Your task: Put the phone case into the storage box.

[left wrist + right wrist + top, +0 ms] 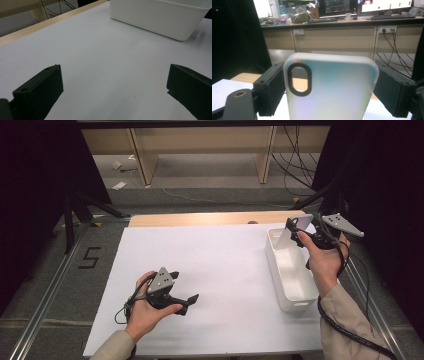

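"5" mark [90, 257] on floor, left of table [210, 265]

Even overhead light is falling on the white table sheet [215, 270], which is glowing bright while the surroundings from nine to three o'clock are sinking into near-black. Soft shadows are lying under the hands. In the left gripper view, the white bin [160, 17] is throwing a faint sheen at two o'clock. In the right gripper view, the phone case [329, 87] is looking slightly soft, and the monitors [367, 5] at twelve o'clock are glaring.
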{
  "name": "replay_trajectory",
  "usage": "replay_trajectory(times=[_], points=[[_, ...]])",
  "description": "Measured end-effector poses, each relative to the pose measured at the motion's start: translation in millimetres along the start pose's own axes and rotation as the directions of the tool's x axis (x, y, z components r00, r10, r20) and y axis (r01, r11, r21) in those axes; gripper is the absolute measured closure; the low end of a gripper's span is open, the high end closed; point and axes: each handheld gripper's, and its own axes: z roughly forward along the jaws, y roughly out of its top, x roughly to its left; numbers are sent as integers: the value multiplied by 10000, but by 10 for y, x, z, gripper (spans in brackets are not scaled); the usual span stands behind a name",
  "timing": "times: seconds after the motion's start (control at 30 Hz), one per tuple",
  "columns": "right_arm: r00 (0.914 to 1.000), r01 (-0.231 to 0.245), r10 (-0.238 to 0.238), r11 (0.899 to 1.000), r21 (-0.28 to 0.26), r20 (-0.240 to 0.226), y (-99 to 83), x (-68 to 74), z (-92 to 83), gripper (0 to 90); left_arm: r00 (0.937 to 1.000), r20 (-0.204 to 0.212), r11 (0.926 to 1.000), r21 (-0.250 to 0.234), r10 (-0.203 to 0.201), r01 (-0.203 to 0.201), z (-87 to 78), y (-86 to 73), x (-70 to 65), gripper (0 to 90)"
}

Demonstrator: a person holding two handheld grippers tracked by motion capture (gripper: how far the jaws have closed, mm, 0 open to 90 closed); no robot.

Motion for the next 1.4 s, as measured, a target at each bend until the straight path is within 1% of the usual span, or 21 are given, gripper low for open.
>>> replay_trajectory(times=[1.3, 1.4], points=[[9995, 280, -283, 9995, 157, 171, -34, -24, 36, 179, 10000, -2, 10000, 0, 12, -12, 0, 1, 0, 0], [9992, 355, -358, 9992, 196, 189, -43, -25, 46, 179, 10000, 7, 10000, 1, 16, -16, 1, 1, 0, 0]])
